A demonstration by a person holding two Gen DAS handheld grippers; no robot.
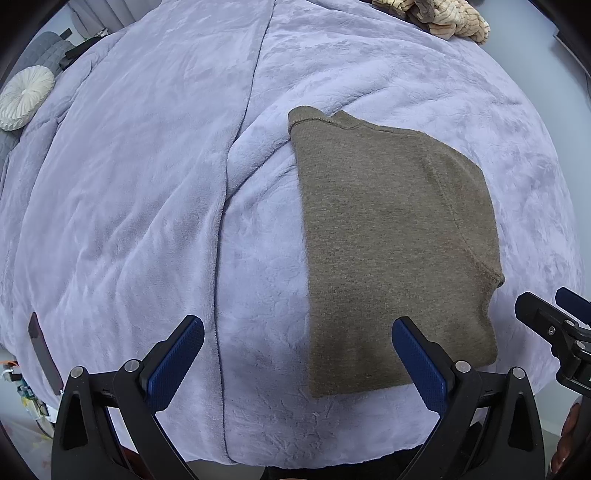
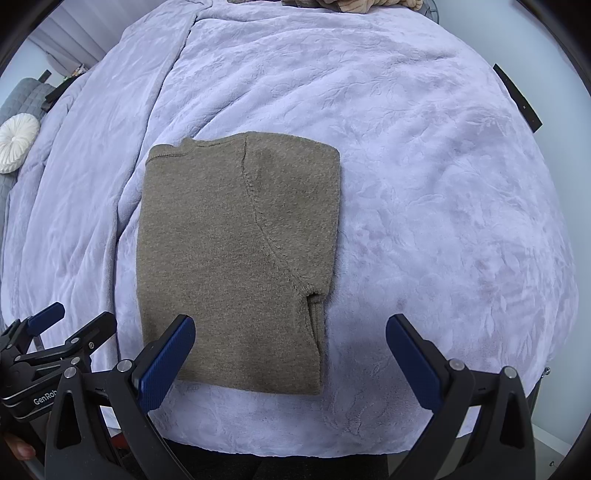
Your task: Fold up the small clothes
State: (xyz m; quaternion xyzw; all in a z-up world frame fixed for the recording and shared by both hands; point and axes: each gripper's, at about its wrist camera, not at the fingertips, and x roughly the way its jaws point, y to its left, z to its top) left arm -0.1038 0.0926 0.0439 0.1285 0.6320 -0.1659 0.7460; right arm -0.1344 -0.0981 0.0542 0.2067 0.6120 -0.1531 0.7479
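An olive-brown knit garment lies folded into a neat rectangle on the lilac plush blanket; the right wrist view shows the same garment with a sleeve seam curving across its top layer. My left gripper is open above the blanket at the garment's near left corner, holding nothing. My right gripper is open over the garment's near right corner, also with nothing between its blue pads. Each gripper appears at the edge of the other's view: the right gripper and the left gripper.
A round white pleated cushion and grey quilted bedding lie at the far left. Beige ribbed fabric is piled at the bed's far end. A dark flat strip rests at the left bed edge. The lilac blanket spreads wide right of the garment.
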